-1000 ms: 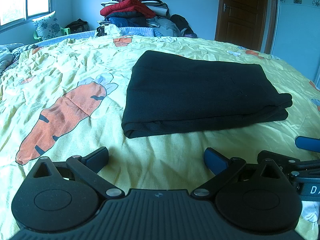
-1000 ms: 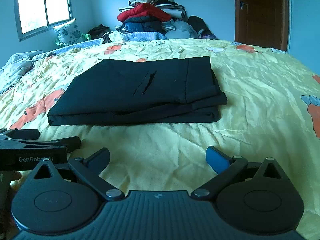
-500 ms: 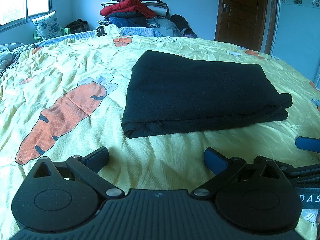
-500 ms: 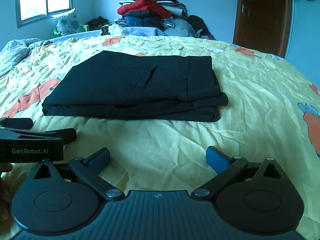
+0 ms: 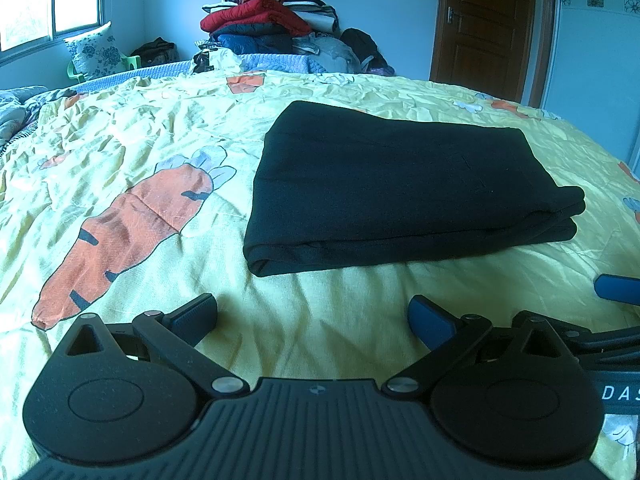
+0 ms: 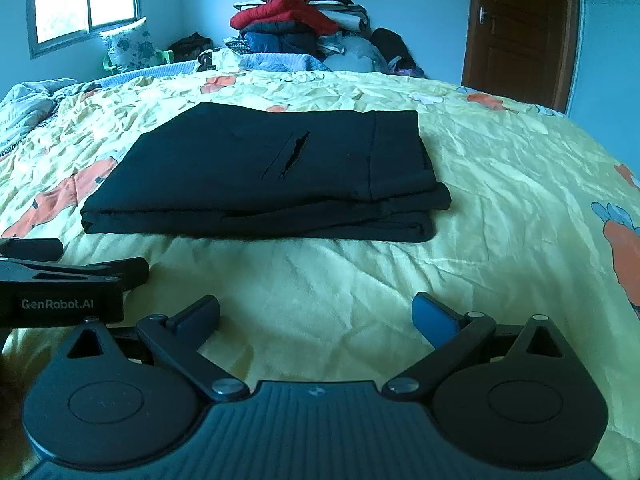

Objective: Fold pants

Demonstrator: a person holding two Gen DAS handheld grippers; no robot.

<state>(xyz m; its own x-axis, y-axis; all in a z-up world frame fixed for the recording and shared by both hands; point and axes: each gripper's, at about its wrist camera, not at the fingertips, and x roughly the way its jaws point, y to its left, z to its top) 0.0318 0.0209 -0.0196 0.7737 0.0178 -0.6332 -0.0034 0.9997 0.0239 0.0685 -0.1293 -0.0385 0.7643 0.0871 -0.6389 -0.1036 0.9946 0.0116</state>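
Black pants [image 5: 400,184] lie folded into a flat rectangle on the yellow carrot-print bedspread [image 5: 120,160]. In the right wrist view the same pants [image 6: 272,168] show a pocket slit on top. My left gripper [image 5: 316,316] is open, low over the bedspread, short of the pants' near edge, nothing between its fingers. My right gripper [image 6: 316,314] is open too, just in front of the pants and holding nothing. Each gripper appears at the side of the other's view: the right gripper [image 5: 612,300], the left gripper [image 6: 60,268].
A tall pile of clothes and quilts [image 5: 264,20] stands behind the far edge of the bed. A brown door [image 5: 484,28] is at the back right, a window [image 6: 84,0] and a floral pillow [image 5: 96,54] at the back left. Rumpled bedding [image 6: 32,100] lies at the left.
The right wrist view has shifted slightly; the pants sit a little higher and more to the right in it. The pants themselves and the left gripper have barely moved.
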